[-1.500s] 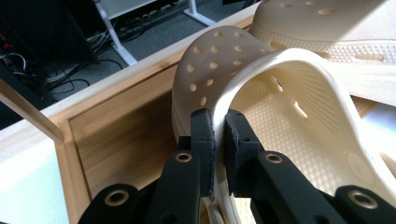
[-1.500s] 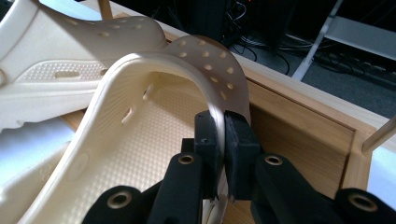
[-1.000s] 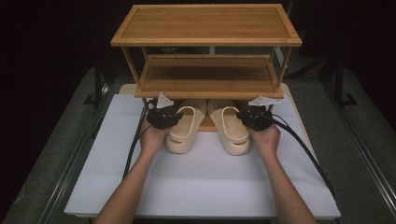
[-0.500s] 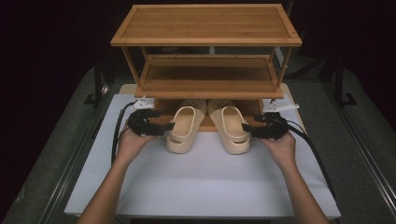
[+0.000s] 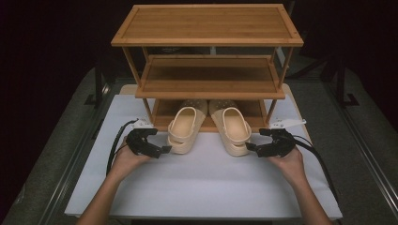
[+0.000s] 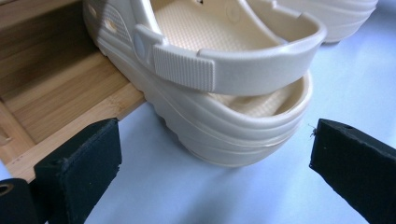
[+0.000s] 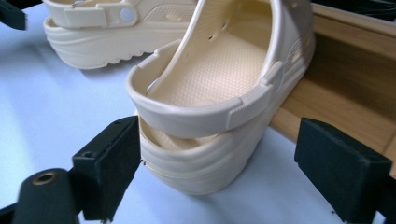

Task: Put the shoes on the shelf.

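With jaws spread and nothing between them, having just been opening, the left hand-held gripper sits just off the left clog heel; right hand-held gripper likewise spread, just been opening, beside the right clog heel. Both clogs lie side by side, toes on the bottom shelf of the bamboo rack, heels on the white desk, mid-desk toward the far edge.
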Available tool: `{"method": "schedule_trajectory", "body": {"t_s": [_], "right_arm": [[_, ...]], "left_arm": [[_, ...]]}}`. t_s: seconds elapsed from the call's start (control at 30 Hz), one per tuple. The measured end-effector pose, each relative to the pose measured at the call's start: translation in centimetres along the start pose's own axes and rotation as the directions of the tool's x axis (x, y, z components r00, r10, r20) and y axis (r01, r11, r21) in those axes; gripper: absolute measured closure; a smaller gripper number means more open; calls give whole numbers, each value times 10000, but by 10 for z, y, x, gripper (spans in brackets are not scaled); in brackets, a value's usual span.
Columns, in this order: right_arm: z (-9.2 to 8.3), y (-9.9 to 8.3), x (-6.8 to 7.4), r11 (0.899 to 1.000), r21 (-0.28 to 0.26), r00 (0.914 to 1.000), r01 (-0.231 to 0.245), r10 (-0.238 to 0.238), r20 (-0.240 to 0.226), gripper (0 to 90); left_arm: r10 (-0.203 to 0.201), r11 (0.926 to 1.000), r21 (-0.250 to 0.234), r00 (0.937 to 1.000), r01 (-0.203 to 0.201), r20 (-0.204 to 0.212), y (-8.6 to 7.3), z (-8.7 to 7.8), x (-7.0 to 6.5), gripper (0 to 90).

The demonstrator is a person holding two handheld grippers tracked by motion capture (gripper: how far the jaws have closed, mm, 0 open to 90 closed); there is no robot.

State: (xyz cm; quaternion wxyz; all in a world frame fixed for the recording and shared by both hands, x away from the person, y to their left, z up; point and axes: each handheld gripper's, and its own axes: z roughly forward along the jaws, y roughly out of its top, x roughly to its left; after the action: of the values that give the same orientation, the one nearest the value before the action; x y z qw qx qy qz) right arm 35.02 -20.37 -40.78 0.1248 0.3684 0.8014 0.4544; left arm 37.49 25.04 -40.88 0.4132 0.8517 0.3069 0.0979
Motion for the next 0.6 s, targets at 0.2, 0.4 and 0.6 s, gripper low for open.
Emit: {"method": "schedule_trajectory", "body": {"t_s": [0.2,0.4,0.6], "right_arm": [[18,-9,2,9980,588,9995,211,-196,-265,81],[35,-11,0,9969,730,9982,303,-264,-541,61],[37,-11,1,9968,692,9966,408,-356,-739,61]], "left_arm": [[256,9994,239,9994,-261,223,-3,18,-4,14],[502,9982,320,9980,-514,372,-4,35,-6,14],[509,9981,339,9979,-522,394,-3,42,-8,6]]}}
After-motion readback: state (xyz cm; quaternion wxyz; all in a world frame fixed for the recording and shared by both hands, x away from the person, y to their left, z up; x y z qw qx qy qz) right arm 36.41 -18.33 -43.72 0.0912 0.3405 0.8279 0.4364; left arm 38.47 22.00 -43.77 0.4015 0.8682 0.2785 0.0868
